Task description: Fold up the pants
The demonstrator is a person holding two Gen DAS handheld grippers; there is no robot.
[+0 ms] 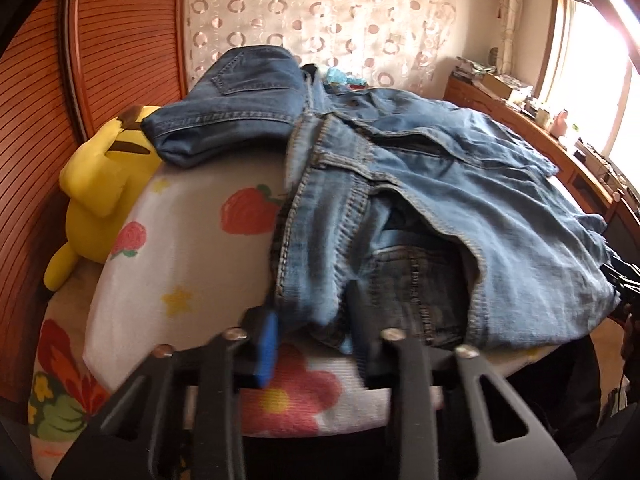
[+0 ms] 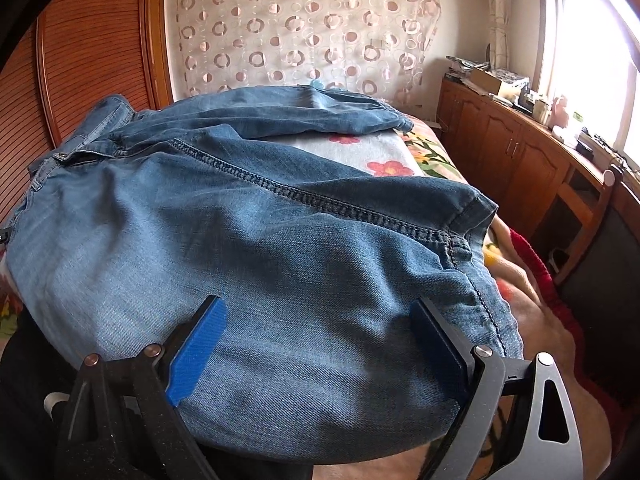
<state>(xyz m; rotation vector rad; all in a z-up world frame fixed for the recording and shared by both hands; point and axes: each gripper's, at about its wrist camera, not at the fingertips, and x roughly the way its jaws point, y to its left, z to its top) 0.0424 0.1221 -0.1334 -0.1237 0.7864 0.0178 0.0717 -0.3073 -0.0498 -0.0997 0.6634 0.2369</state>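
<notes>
Light blue denim pants lie on the bed, waistband end toward my left gripper. The left gripper is open, its blue pads either side of the waistband corner, which lies between the fingers. In the right wrist view the pants spread wide, one leg folded over and the other leg stretched along the far side. My right gripper is open with its blue pads wide apart over the near denim edge, gripping nothing.
A second, darker folded pair of jeans lies at the far left beside a yellow plush toy. The bed has a flowered sheet. A wooden cabinet runs along the right under a window.
</notes>
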